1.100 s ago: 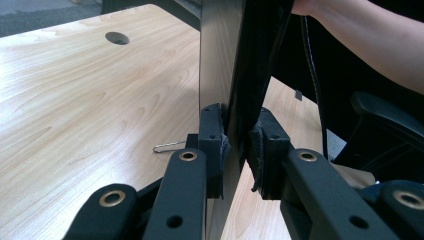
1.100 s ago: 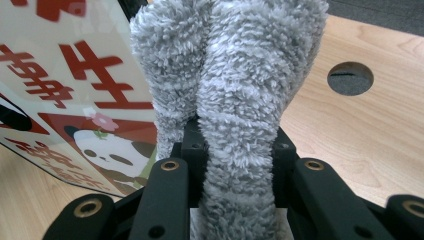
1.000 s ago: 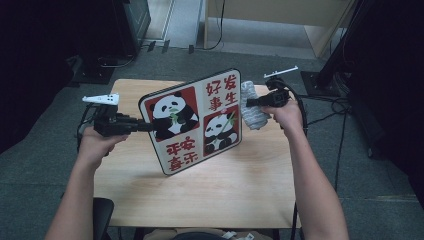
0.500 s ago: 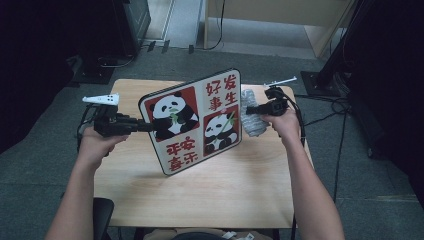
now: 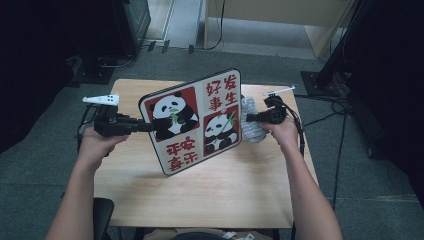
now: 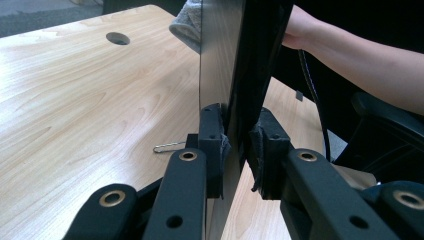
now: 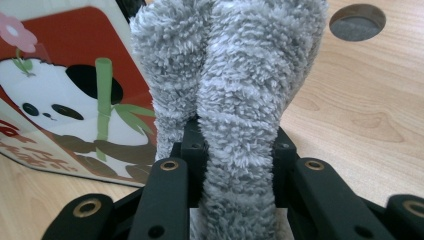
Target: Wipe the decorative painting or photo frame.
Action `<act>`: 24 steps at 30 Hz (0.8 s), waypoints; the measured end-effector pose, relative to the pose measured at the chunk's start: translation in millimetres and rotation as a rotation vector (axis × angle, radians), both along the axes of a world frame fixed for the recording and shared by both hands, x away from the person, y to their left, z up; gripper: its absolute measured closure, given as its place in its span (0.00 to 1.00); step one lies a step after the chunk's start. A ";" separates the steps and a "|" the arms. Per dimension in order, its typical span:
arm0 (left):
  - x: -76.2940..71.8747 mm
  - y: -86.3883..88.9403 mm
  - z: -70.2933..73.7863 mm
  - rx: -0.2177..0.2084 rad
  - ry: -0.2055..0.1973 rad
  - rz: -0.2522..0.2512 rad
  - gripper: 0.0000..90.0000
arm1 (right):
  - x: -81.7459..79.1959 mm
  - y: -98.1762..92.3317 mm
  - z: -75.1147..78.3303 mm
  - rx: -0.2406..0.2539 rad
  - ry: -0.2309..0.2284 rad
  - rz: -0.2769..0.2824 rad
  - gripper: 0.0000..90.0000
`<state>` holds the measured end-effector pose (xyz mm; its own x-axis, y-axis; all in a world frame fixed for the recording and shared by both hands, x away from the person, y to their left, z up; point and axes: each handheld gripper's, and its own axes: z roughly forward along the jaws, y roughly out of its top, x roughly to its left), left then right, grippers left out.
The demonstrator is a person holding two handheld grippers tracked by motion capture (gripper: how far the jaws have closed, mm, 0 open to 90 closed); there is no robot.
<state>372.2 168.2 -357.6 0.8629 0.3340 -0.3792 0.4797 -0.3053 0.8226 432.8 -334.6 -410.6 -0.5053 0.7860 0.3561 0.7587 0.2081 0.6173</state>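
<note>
A panda board with red panels and Chinese characters stands tilted on its lower edge over the wooden table. My left gripper is shut on its left edge; in the left gripper view the pads clamp the thin board edge-on. My right gripper is shut on a folded grey fluffy cloth, which rests against the board's right edge. In the right gripper view the cloth bulges up between the jaws, beside the board.
A round cable hole pierces the table behind the cloth, seen too as the hole in the left gripper view. A paper clip lies on the wood near the board. Dark stands and cables ring the table on the carpet.
My right hand has come down with the cloth along the board's right edge. The left hand and the board have kept still.
</note>
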 end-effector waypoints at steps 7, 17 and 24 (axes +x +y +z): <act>0.3 0.1 -0.2 0.000 0.001 -0.002 0.86 | -2.8 -0.3 -10.0 -0.007 -0.002 -0.005 0.79; -0.5 -0.7 -0.1 0.000 0.001 0.000 0.86 | -8.6 -1.1 -25.4 -0.006 -0.018 -0.024 0.78; -0.6 -0.8 -0.2 0.000 0.000 -0.001 0.86 | -12.7 -2.2 -39.6 -0.026 -0.004 -0.023 0.78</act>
